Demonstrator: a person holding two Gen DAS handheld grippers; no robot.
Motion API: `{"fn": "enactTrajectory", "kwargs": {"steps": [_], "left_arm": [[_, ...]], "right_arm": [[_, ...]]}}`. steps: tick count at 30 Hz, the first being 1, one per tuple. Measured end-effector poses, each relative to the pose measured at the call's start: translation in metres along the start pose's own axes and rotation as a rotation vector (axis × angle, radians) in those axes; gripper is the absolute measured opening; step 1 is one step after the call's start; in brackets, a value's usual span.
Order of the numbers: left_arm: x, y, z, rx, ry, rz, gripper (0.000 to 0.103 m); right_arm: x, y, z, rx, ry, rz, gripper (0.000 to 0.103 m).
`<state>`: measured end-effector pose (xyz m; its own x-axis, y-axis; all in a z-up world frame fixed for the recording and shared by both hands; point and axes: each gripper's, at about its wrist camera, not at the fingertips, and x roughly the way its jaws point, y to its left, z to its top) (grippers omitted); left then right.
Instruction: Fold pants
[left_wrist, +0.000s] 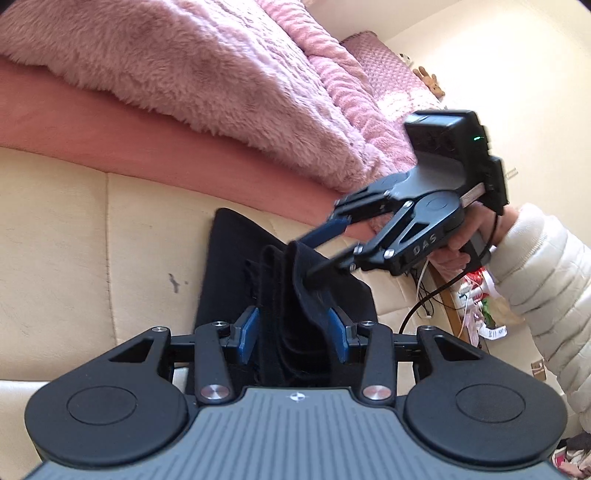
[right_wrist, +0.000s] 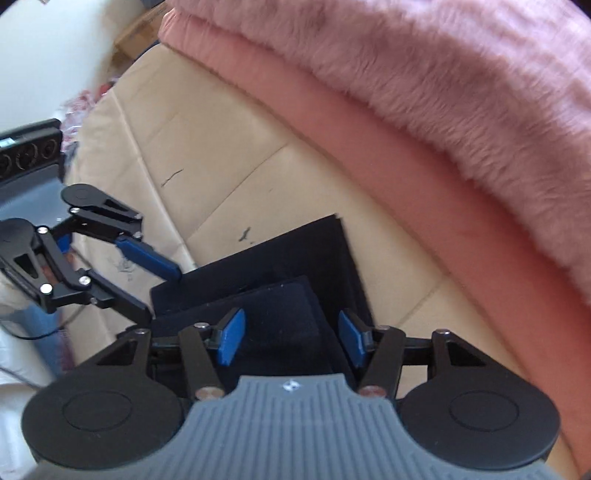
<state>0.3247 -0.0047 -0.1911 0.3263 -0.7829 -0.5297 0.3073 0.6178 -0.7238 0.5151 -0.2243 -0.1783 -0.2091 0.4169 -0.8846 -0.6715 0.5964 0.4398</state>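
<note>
Black pants (right_wrist: 295, 258) folded on cream cushion (right_wrist: 207, 147); left tool (left_wrist: 291, 328) spread astride raised fold, right tool (right_wrist: 291, 336) spread, angled down above.

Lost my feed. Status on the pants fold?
Both hand-held grippers open, left, right. Dark pants folded on cream cushion. Pink blanket alongside, not obstructing.

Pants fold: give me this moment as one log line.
pants: dark, folded on cream cushion | left gripper: open, straddling pants | right gripper: open over pants | pink blanket: behind
</note>
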Motion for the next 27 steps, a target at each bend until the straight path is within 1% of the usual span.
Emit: {"fn": "enactTrajectory", "kwargs": {"steps": [2,3,4,5,7,8,12,14,15,18,20,22,24,27], "left_arm": [[-0.004,0.006,-0.001,-0.011,-0.007,0.005,0.046],[-0.006,0.008,-0.001,-0.017,-0.01,0.009,0.046],[-0.009,0.01,-0.001,-0.02,-0.013,0.01,0.046],[-0.012,0.011,-0.002,-0.024,-0.017,0.01,0.046],[-0.016,0.012,-0.001,-0.03,-0.024,0.013,0.046],[-0.017,0.011,-0.001,-0.031,-0.028,0.014,0.046],[-0.023,0.003,-0.001,-0.036,-0.028,0.011,0.046],[-0.024,-0.001,0.0,-0.041,-0.023,0.004,0.046],[-0.025,-0.003,0.0,-0.045,-0.016,0.0,0.046],[-0.024,-0.009,0.0,-0.048,0.002,0.02,0.046],[-0.02,-0.012,0.001,-0.06,0.031,0.024,0.046],[-0.011,-0.014,0.005,-0.082,0.077,0.048,0.048],[-0.001,-0.019,0.006,-0.076,0.13,0.065,0.048],[0.016,-0.021,0.002,-0.137,0.241,0.091,0.051]], "right_arm": [[0.009,-0.001,-0.004,-0.012,0.037,0.038,0.051],[0.01,0.002,-0.006,-0.03,0.044,0.038,0.046],[0.008,0.005,-0.009,-0.052,0.044,0.032,0.038],[0.002,0.008,-0.011,-0.067,0.033,0.023,0.036],[-0.012,0.014,-0.016,-0.074,0.002,0.011,0.028],[-0.02,0.02,-0.02,-0.082,-0.013,0.001,0.025],[-0.05,0.054,-0.035,-0.156,-0.048,-0.049,0.007],[-0.063,0.077,-0.047,-0.206,-0.064,-0.086,0.006],[-0.071,0.089,-0.055,-0.231,-0.075,-0.09,0.005],[-0.097,0.118,-0.082,-0.275,-0.116,-0.072,0.004],[-0.112,0.134,-0.1,-0.278,-0.136,-0.058,0.004],[-0.121,0.148,-0.113,-0.29,-0.142,-0.03,0.004],[-0.123,0.161,-0.128,-0.305,-0.129,-0.002,0.004],[-0.12,0.173,-0.144,-0.316,-0.11,0.016,0.004]]}}
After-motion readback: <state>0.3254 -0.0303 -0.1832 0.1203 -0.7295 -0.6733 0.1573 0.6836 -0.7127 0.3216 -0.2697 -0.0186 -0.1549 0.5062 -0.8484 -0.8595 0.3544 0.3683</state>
